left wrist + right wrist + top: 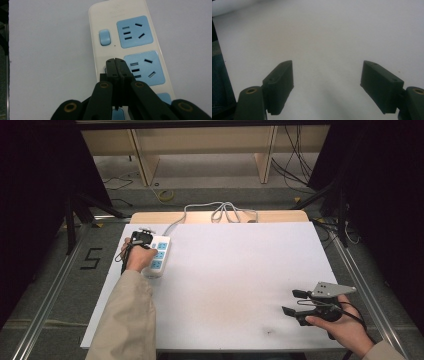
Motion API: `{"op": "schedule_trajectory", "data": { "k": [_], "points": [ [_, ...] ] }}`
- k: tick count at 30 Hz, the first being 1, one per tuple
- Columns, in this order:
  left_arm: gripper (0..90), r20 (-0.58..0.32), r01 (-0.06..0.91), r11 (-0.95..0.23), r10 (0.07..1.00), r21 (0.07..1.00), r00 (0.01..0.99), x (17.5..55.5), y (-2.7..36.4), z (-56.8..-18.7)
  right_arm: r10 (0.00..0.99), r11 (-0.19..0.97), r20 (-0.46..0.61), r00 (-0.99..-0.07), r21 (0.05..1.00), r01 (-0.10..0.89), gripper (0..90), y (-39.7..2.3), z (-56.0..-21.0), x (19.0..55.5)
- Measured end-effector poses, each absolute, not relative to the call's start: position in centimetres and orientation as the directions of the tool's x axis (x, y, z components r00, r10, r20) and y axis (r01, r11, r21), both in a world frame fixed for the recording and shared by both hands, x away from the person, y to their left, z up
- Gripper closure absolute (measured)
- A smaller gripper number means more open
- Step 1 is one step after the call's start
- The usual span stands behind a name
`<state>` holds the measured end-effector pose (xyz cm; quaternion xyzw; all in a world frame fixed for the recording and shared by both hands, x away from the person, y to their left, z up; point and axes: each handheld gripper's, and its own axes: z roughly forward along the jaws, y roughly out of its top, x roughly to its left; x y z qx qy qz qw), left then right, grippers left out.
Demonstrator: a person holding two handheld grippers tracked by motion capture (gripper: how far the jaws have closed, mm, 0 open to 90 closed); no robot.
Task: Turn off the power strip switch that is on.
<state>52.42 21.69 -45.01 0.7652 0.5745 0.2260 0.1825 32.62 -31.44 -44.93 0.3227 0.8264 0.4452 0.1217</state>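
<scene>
A white power strip [159, 255] with blue sockets lies at the left of the white table top [240, 270], its grey cable [220, 210] running off the far edge. My left gripper [145, 245] is shut, and a hand holds it over the strip. In the left gripper view its closed tips [116, 63] sit on the strip [105, 15] beside the middle socket [143, 67], below the blue rocker switch [105, 37]. What lies under the tips is hidden. My right gripper [291, 302] stands open near the front right corner, with nothing between its jaws [327, 85].
The cable loops on a wooden ledge [150, 216] behind the white top. Dark stands [75, 215] and floor cables flank the table. Metal rails [50, 290] run along both sides.
</scene>
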Motion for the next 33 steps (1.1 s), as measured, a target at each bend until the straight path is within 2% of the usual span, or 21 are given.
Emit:
{"op": "schedule_trajectory", "data": {
  "k": [7,33],
  "points": [
    [90.0,0.167,0.799,-0.306,0.952,0.518,0.256,52.57,21.48,-44.99,0.639,0.397,0.088,-0.764,0.813,0.426,26.6,-31.43,-44.95,32.6],
    [90.0,0.168,0.799,-0.305,0.952,0.519,0.255,52.59,21.44,-44.99,0.634,0.405,0.082,-0.769,0.812,0.421,26.6,-31.27,-45.02,32.69]
  ]
}}
